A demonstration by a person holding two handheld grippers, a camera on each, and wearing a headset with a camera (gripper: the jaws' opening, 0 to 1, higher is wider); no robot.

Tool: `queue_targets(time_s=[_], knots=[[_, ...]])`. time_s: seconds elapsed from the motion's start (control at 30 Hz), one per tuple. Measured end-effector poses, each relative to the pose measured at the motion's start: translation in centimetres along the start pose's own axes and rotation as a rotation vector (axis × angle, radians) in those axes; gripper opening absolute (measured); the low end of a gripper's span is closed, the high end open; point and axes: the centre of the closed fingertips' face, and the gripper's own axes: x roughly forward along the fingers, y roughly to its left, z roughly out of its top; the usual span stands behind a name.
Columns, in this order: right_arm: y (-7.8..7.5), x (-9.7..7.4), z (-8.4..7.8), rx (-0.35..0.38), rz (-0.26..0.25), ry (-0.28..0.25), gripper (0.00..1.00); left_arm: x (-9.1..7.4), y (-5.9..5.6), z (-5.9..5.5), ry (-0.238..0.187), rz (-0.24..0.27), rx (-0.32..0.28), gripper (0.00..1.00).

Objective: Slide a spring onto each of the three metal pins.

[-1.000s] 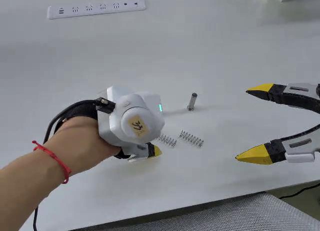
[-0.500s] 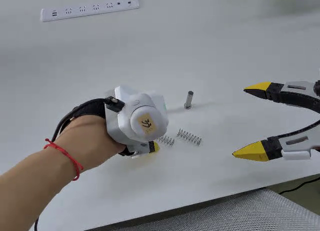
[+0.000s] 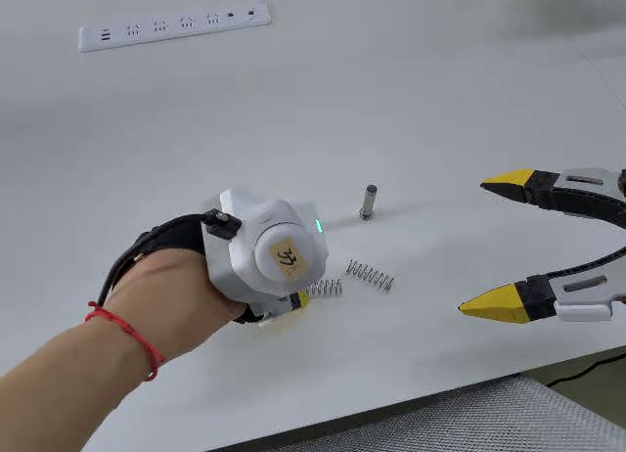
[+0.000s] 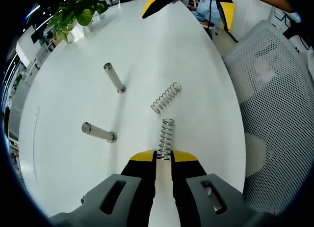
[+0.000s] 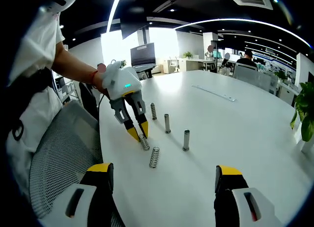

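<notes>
left gripper: jaws pinched on end of a spring, looks held (tips hide contact) | right gripper: wide open | second spring, bare pin just ahead, near front edge of desk | next: lift gently, align coil axis with pin, don't crush

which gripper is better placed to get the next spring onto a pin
Left. The left gripper is shut on one end of a spring, with a bare pin close ahead. The right gripper hangs open off to the side, holding nothing.

White power strip far across my white bench, grey mesh chair below its near edge
</notes>
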Motion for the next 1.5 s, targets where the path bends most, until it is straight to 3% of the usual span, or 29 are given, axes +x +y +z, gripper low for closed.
queue_targets(time_s=[0.37,0.97,1.23,1.5], knots=[[0.1,0.0,-0.3,0.003,0.009,0.010,0.86,0.0,-0.1,0.1,-0.004,-0.002,-0.008,0.07],[0.7,0.5,0.0,0.001,0.018,0.004,0.84,-0.6,-1.0,0.1,-0.053,-0.014,-0.090,0.06],[1.1,0.8,0.3,0.001,0.029,0.001,0.83,-1.2,-1.3,0.6,-0.087,-0.019,-0.111,0.06],[1.7,1.1,1.0,-0.005,0.047,-0.003,0.80,-2.8,-1.6,1.7,-0.161,-0.014,-0.149,0.06]])
